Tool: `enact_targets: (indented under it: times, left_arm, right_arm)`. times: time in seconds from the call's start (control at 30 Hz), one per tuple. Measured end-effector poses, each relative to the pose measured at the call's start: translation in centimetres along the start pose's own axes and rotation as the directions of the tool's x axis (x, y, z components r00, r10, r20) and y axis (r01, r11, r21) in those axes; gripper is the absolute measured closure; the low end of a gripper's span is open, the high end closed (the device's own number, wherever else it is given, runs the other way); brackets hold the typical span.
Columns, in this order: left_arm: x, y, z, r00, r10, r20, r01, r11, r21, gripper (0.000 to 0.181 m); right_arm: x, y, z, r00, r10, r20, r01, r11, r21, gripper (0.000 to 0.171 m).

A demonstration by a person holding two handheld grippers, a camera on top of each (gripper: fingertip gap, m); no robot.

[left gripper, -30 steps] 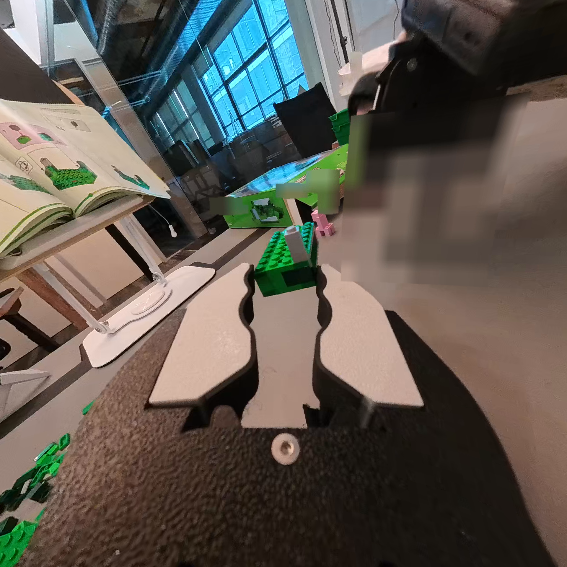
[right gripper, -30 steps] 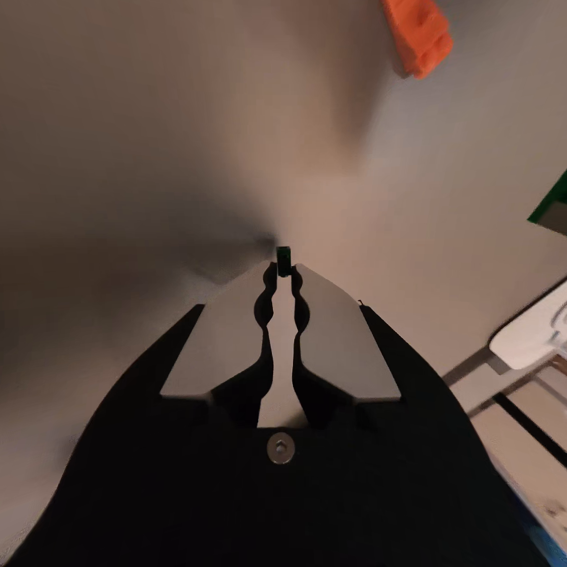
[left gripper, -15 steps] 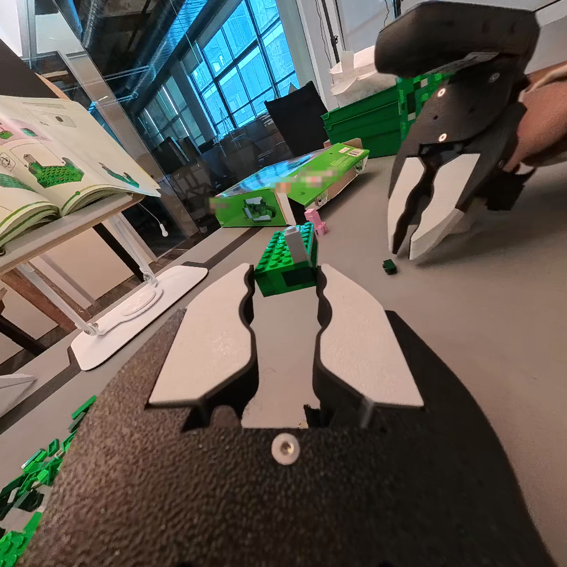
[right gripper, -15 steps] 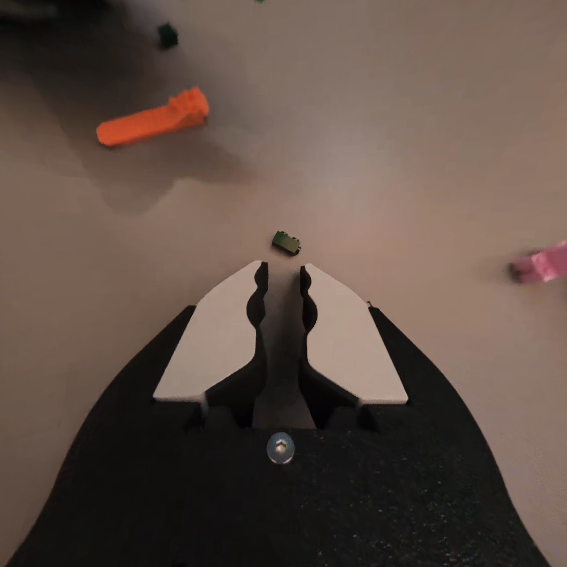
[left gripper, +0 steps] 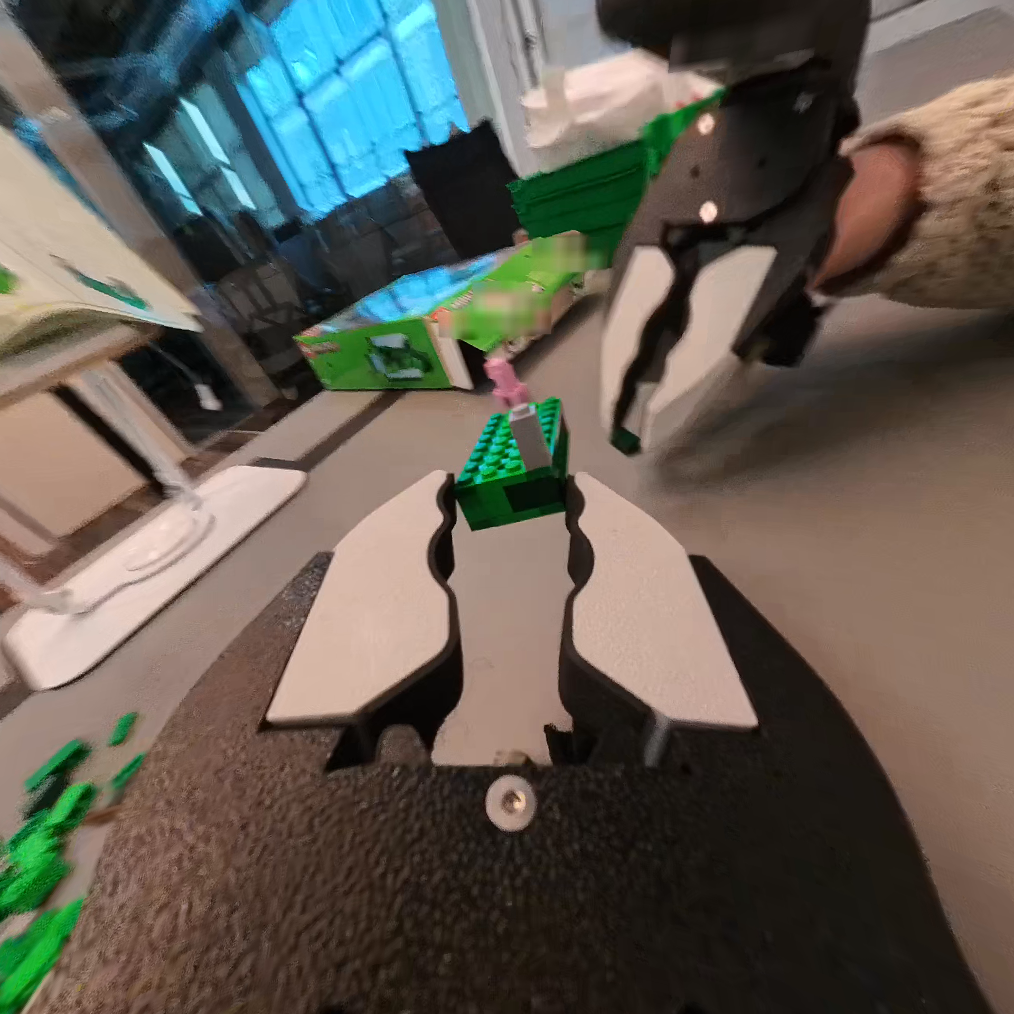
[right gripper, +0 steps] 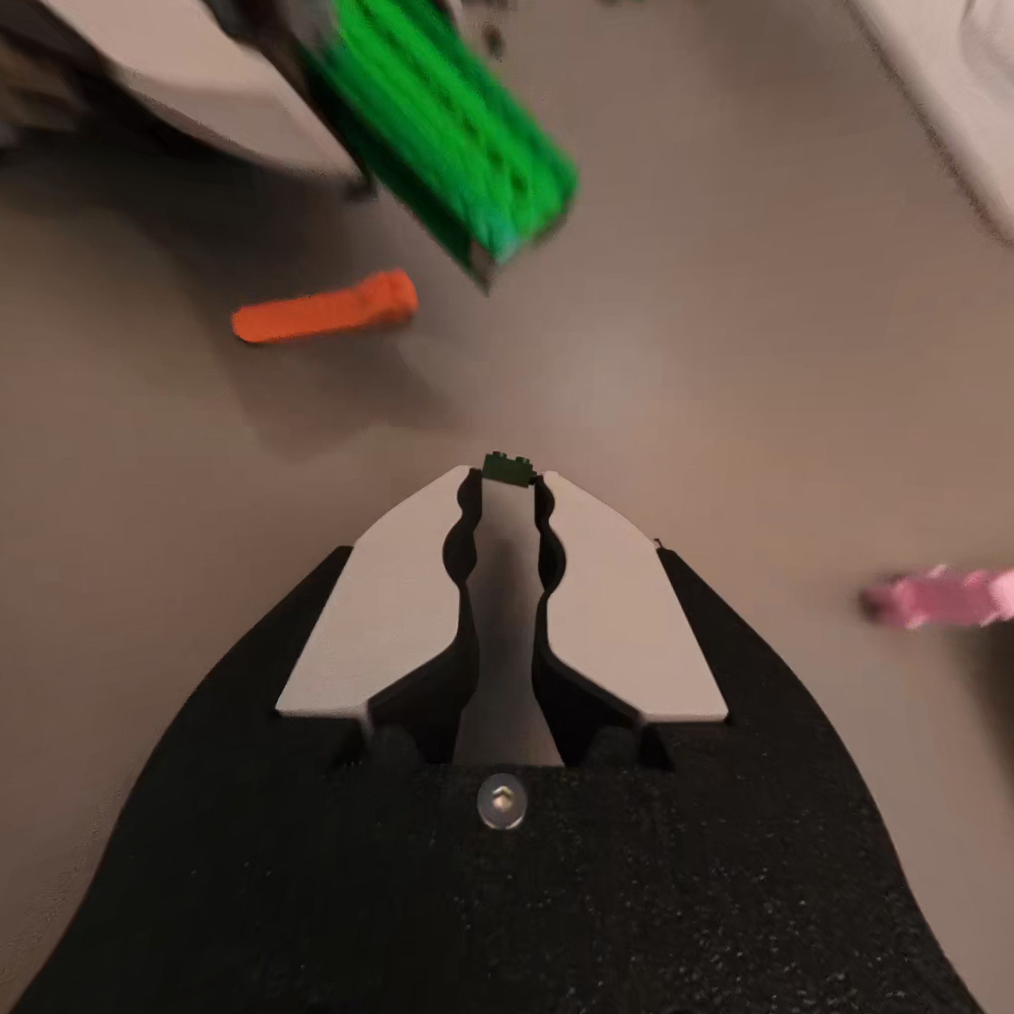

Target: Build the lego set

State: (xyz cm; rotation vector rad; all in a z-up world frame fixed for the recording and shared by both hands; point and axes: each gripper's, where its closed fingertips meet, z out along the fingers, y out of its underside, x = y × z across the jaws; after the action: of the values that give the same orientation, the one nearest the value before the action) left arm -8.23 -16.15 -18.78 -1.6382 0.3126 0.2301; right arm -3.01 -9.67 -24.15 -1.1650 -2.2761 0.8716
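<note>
The work surface is a smooth grey tabletop (left gripper: 823, 548), evenly lit with soft shadows. Beyond its far edge, large multi-pane windows (left gripper: 340, 104) admit bright blue daylight. Dark furniture and equipment, blurred, stand below the windows, including a black chair back (left gripper: 461, 186). A white wall section (left gripper: 494, 66) lies right of the windows. At left, a white stand with a flat base (left gripper: 164, 570) rests on the tabletop and supports a tilted shelf (left gripper: 60, 362).
</note>
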Motion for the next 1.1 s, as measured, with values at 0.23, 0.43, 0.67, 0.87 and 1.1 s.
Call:
enact_targets:
  times: [0.23,0.43,0.67,0.87,1.1]
  left_arm:
    - [3.2,-0.7,-0.6,0.922,-0.137,-0.361,0.149,0.989,0.005,0.144]
    - [4.0,-1.2,-1.3,0.901,-0.092,-0.424,0.126,0.991,0.053,0.144]
    - [1.6,-1.1,-0.6,0.974,-0.092,-0.205,0.11,0.991,0.075,0.144]
    - [1.7,-0.7,-0.2,0.997,0.031,-0.07,-0.028,0.999,0.044,0.143]
    - [4.8,-2.2,-1.3,0.949,0.066,-0.309,-0.012,0.985,0.174,0.144]
  right_arm:
    - [-3.4,-6.0,-2.7,0.954,-0.272,0.127,0.204,0.898,0.39,0.153]
    - [-5.0,-7.0,-2.3,0.895,-0.343,0.285,0.212,0.889,0.405,0.153]
    - [-2.8,-8.0,-3.1,0.935,-0.193,0.298,0.102,0.95,0.296,0.145]
    - [0.1,-8.3,-3.6,0.978,0.154,0.14,-0.175,0.971,0.16,0.151]
    - [-4.1,-7.9,-6.1,0.894,-0.26,0.364,0.205,0.961,0.183,0.151]
